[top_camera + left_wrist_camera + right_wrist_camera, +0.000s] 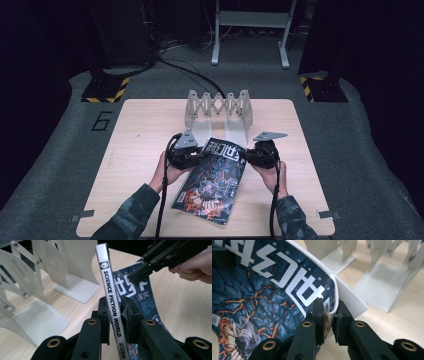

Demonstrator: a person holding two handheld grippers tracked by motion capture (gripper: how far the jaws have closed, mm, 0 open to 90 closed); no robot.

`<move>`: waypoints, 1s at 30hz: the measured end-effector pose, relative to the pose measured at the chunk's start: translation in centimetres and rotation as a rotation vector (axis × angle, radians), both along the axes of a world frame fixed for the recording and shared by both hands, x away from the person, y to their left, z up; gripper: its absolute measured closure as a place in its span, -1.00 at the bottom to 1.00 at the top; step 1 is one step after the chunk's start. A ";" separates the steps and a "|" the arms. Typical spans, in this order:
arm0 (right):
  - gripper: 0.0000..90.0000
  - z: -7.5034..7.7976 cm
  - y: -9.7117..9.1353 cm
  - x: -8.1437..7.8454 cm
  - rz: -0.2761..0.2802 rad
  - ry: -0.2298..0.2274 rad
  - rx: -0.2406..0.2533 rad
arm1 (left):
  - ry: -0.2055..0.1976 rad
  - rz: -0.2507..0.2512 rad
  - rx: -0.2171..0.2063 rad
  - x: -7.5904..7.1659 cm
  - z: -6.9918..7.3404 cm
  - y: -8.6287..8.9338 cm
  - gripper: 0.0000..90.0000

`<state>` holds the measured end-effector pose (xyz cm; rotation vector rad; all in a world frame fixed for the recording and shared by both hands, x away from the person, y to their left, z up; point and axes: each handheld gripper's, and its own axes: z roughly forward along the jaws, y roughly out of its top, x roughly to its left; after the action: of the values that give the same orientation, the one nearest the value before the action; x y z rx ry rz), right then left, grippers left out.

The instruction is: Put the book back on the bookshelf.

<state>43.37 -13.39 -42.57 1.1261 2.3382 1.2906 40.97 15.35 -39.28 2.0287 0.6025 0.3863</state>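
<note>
Both grippers pinch the magazine (pixel 212 180) over the table (pixel 140 150), near the white folding rack (pixel 220 107): the left gripper (pixel 196 156) clamps its spine, the right gripper (pixel 246 156) its far-right corner.

The left gripper (pixel 115 315) clamps the white spine of a magazine (pixel 111 295) lettered SCIENCE FICTION WORLD, held upright over the wooden table (pixel 180 305). The right gripper (pixel 136 277) pinches its blue cover's far edge. A white expanding bookend rack (pixel 32 285) stands just beside it.
</note>
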 end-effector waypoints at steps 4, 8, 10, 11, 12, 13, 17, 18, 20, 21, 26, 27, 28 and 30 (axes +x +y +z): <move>0.81 1.8 0.3 -0.3 0.002 -0.064 -0.038 | -0.021 0.011 -0.015 0.0 0.7 0.3 0.74; 0.82 3.3 0.3 -0.5 0.000 -0.111 -0.052 | -0.070 0.037 -0.049 -0.2 1.2 0.5 0.75; 0.82 4.0 0.4 -0.6 -0.005 -0.132 -0.060 | -0.084 0.044 -0.057 -0.3 1.3 0.5 0.76; 0.82 4.5 0.4 -0.7 -0.009 -0.148 -0.064 | -0.120 0.048 -0.068 -0.5 1.5 0.5 0.76; 0.82 4.8 0.4 -0.7 -0.007 -0.156 -0.067 | -0.129 0.061 -0.095 -0.6 1.5 0.5 0.76; 0.82 5.2 0.4 -0.8 -0.010 -0.170 -0.074 | -0.141 0.057 -0.093 -0.7 1.7 0.6 0.77; 0.83 7.0 0.4 -1.0 -0.007 -0.238 -0.109 | -0.212 0.061 -0.147 -0.9 2.0 0.7 0.77; 0.83 7.5 0.5 -1.1 -0.007 -0.256 -0.117 | -0.218 0.067 -0.162 -1.0 2.0 0.8 0.77; 0.83 8.3 0.6 -1.3 -0.004 -0.269 -0.120 | -0.216 0.051 -0.154 -1.0 2.0 1.0 0.78; 0.83 8.5 0.8 -1.4 0.004 -0.276 -0.125 | -0.197 0.052 -0.163 -1.1 1.8 1.0 0.78; 0.85 8.5 1.5 -2.2 0.025 -0.307 -0.147 | -0.117 -0.019 -0.125 -0.6 2.1 1.0 0.59; 0.85 8.5 1.6 -2.2 0.028 -0.309 -0.150 | -0.113 0.000 -0.132 -0.6 2.2 0.8 0.55; 0.86 8.4 1.7 -2.2 0.026 -0.315 -0.152 | -0.109 -0.004 -0.121 -0.4 2.4 0.7 0.51; 0.86 8.4 1.9 -2.2 0.030 -0.316 -0.153 | -0.118 0.027 -0.094 -0.3 2.4 0.4 0.55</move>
<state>41.14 -11.46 -34.14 0.7796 2.1813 1.1785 40.71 15.70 -36.93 1.8961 0.5656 0.4814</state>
